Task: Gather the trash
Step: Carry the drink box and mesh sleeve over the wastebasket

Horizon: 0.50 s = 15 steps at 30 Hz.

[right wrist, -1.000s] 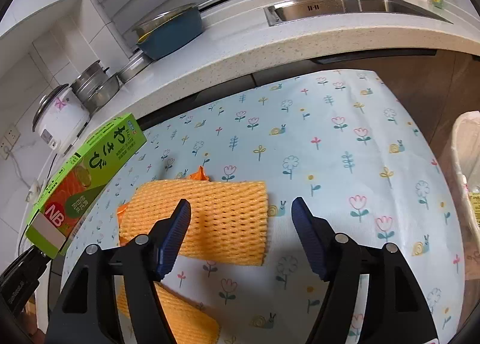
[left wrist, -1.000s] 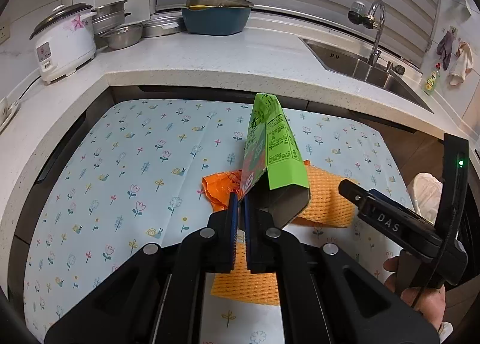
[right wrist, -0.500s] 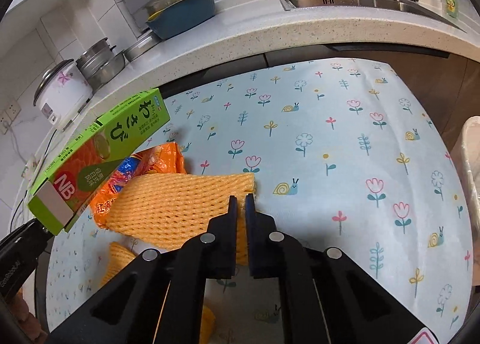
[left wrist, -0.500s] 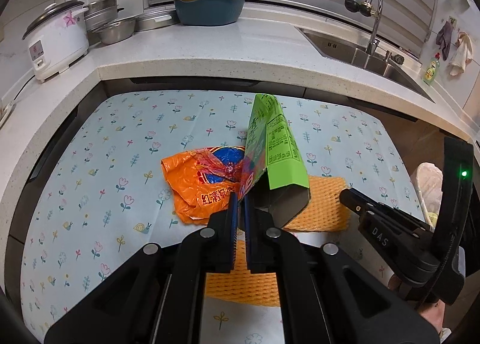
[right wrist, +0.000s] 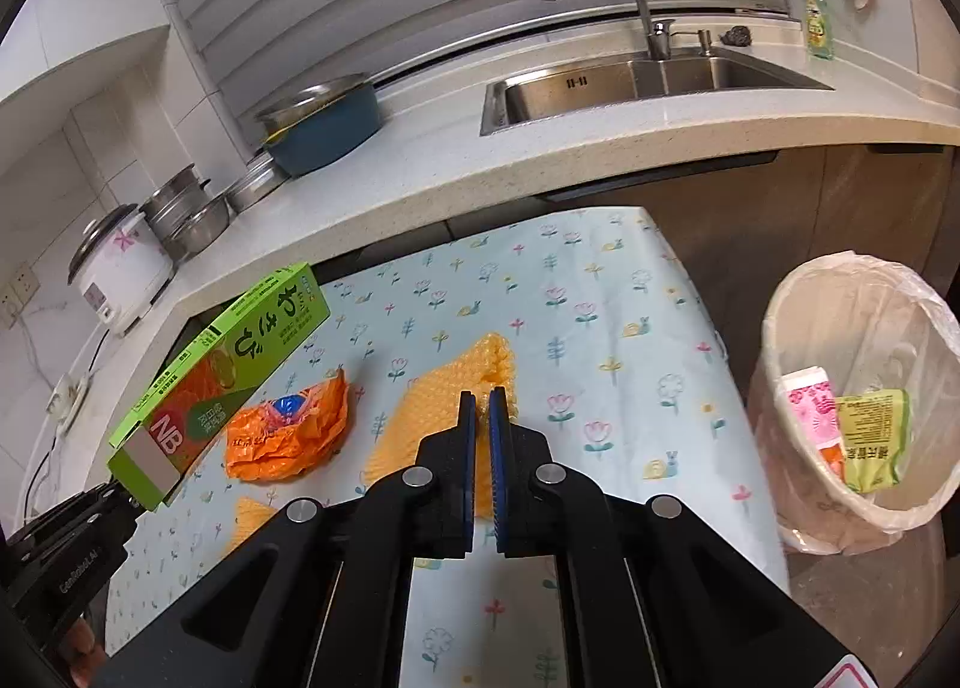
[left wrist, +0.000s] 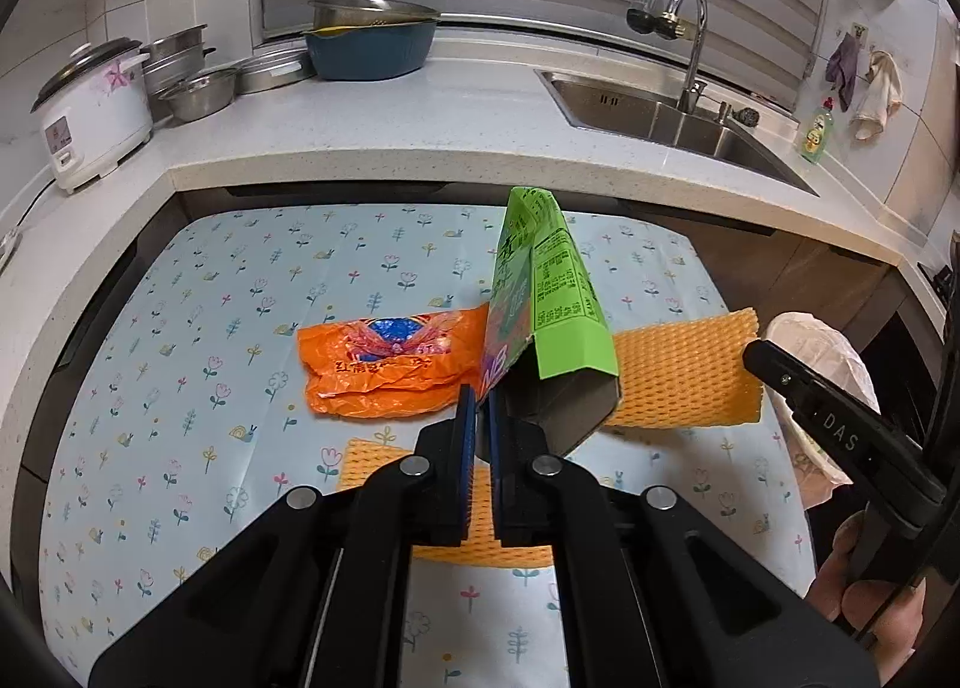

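My left gripper (left wrist: 482, 406) is shut on a green carton box (left wrist: 543, 304) and holds it above the flowered table (left wrist: 198, 328); the box also shows in the right wrist view (right wrist: 240, 358). My right gripper (right wrist: 483, 412) is shut on an orange foam net (right wrist: 444, 412) and lifts it off the table; the net shows in the left wrist view (left wrist: 678, 376). An orange snack bag (left wrist: 390, 364) lies on the table, also in the right wrist view (right wrist: 288, 436). A second foam net (left wrist: 480, 538) lies under my left gripper.
A trash bin (right wrist: 780, 418) lined with a plastic bag stands right of the table and holds some wrappers. Behind the table runs a counter (left wrist: 420, 117) with a rice cooker (left wrist: 90, 111), pots, a blue basin (left wrist: 372, 42) and a sink (left wrist: 660, 111).
My right gripper closed on the orange foam net and lifted it toward the right. My left gripper rose with the green box, uncovering the orange snack bag.
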{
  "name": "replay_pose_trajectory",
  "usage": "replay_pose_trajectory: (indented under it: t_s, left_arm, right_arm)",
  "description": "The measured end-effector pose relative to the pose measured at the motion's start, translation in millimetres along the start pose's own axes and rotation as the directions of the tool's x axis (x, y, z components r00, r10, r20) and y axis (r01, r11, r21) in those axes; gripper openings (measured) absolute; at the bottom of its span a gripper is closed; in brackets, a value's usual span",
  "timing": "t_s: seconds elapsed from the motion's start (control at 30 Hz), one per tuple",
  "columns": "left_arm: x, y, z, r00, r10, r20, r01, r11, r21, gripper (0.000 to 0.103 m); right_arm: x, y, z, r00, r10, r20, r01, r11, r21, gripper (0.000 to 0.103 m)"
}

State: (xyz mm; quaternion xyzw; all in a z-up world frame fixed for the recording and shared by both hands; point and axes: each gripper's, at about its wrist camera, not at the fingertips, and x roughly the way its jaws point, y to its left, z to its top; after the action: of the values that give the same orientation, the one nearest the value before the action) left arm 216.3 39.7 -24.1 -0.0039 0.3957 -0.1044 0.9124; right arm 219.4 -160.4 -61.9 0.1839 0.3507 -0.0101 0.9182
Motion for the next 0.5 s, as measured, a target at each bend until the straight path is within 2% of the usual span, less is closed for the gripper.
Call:
replay_pose_trajectory:
  t_s: [0.5]
  left_arm:
    - [-18.1,-94.0,-3.9,0.995,-0.098,0.005,0.096,0.988,0.124,0.004]
  right_arm:
    - [-86.5,-81.5,16.5,0.987,-0.113,0.115,0.104,0.991,0.084,0.005]
